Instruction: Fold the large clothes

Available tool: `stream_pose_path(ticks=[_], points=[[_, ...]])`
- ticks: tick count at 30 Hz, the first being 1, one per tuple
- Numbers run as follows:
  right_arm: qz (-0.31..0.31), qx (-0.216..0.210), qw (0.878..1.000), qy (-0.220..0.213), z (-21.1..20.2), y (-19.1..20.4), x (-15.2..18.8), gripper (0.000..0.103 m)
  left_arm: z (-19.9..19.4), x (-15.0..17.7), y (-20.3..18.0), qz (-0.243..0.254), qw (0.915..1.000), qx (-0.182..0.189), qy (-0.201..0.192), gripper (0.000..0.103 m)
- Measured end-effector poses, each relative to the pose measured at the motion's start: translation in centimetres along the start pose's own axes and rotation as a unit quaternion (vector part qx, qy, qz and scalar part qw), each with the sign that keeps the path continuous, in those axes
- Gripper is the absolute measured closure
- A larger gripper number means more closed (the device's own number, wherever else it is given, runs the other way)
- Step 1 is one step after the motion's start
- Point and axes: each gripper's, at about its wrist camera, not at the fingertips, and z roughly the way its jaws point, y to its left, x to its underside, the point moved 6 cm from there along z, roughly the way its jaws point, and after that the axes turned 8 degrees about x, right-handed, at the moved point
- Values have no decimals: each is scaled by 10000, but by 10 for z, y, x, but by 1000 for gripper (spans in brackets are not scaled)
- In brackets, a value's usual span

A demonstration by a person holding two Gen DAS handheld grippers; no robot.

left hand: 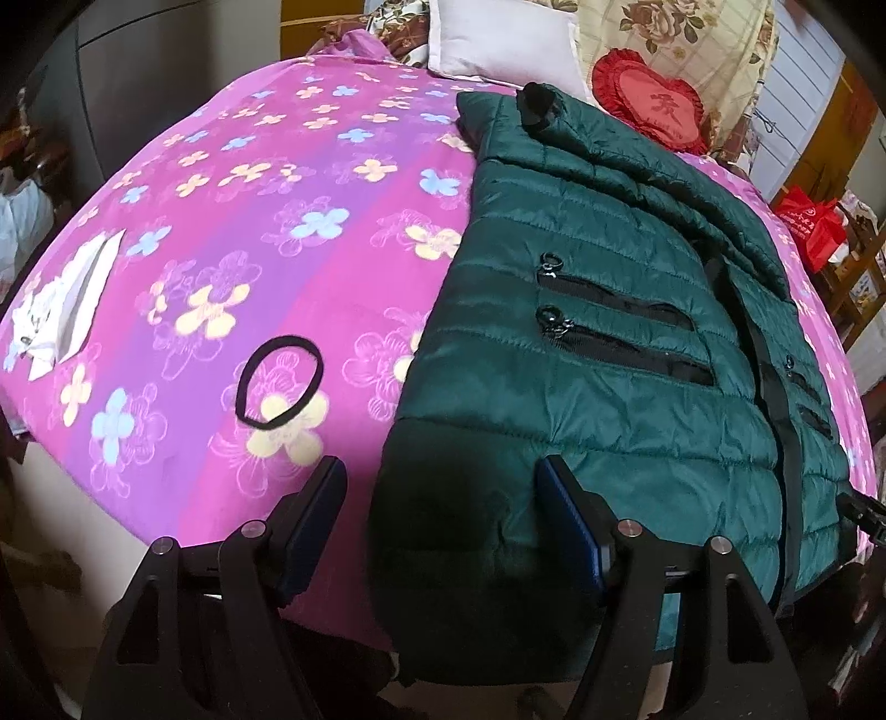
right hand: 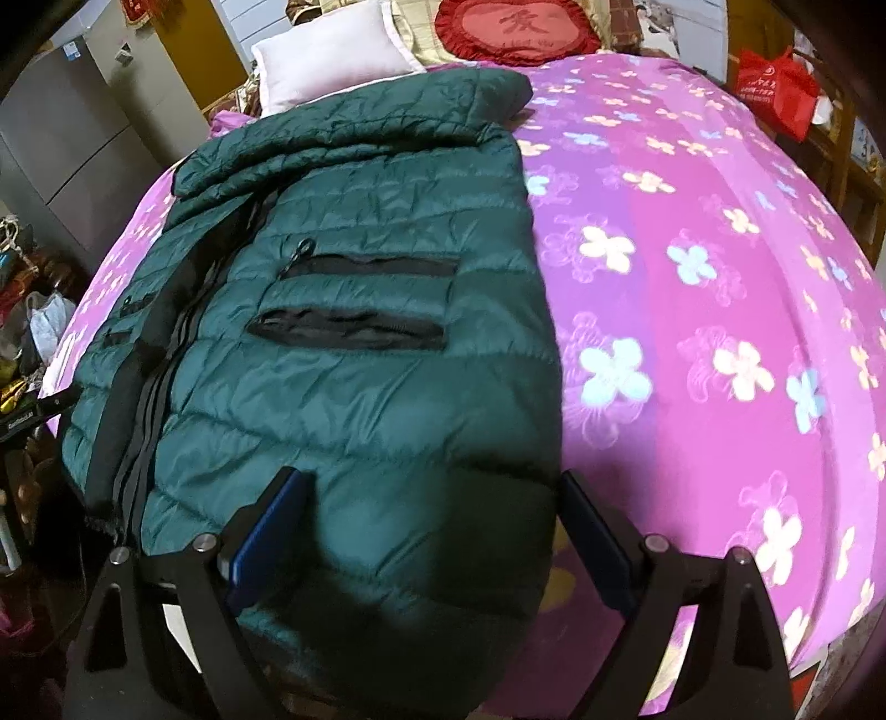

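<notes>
**Green jacket flat on the bed, both tongs released at its hem**

While both tools hung over the near edge of the bed, neither one grasped anything; the left gripper (left hand: 443, 487) stood with its jaws spread wide, the jacket's near left corner lying between them and one blue pad (left hand: 570, 531) resting against the hem; the right gripper (right hand: 432, 498) was released too, its jaws straddling the near right corner of the same garment, though whether the pads pressed the cloth could not be told.

Outward from the tongs lay the green quilted jacket (left hand: 609, 343) (right hand: 343, 343), front side up on the pink flowered bedspread (left hand: 249, 221) (right hand: 692, 277); its black centre zipper (right hand: 138, 421) ran away from the hem; two black pocket zippers (left hand: 620, 327) crossed one front panel; a sleeve (right hand: 343, 127) was folded across the top near the collar.

Beside the jacket on the left, apart from it, a black elastic band (left hand: 279, 382) lay in a loop on the spread; farther left sat a crumpled white paper packet (left hand: 61, 310); at the head of the bed were a white pillow (left hand: 504, 39) (right hand: 326, 55) and a red heart-shaped cushion (left hand: 653, 105) (right hand: 515, 27) bearing one embroidered Chinese character, not clearly legible; a red shopping bag (left hand: 811, 221) (right hand: 775, 88) with white print, too small to read, stood off the right side; a grey cabinet (right hand: 72, 138) stood to the left.
</notes>
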Motion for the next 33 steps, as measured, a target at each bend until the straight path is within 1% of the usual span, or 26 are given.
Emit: stream_pose_path(ticks=[8, 13, 16, 17, 20, 22, 25, 28, 31, 32, 33], points=[[-3, -186, 9998, 80, 2, 0, 9, 9, 2, 4, 3, -132, 9998, 106, 41, 50], [30, -224, 9997, 93, 3, -2, 10, 9, -1, 2, 14, -402, 9988, 281, 24, 50], [41, -232, 9997, 83, 4, -2, 9, 9, 3, 5, 17, -523, 9978, 402, 100, 50], [45, -236, 9997, 71, 4, -2, 9, 9, 2, 6, 16, -507, 9979, 395, 36, 49], [-40, -305, 9995, 48, 4, 2, 9, 8, 3, 8, 12, -383, 9987, 327, 23, 47], [-122, -367, 9992, 64, 4, 5, 10, 7, 2, 11, 8, -327, 9988, 355, 54, 47], [-102, -570, 9983, 66, 3, 6, 10, 7, 3, 14, 2, -229, 9989, 398, 108, 47], [-36, -757, 9971, -43, 1, 4, 12, 7, 5, 15, -3, -125, 9993, 324, 111, 46], [-62, -852, 9962, -177, 0, 5, 13, 7, 6, 14, -5, -106, 9994, 300, 112, 46], [-93, -858, 9961, -207, -1, 6, 13, 7, 6, 14, -6, -108, 9994, 302, 117, 46], [-159, -845, 9960, -223, -1, 8, 14, 13, 6, 15, -6, -108, 9994, 305, 119, 46]])
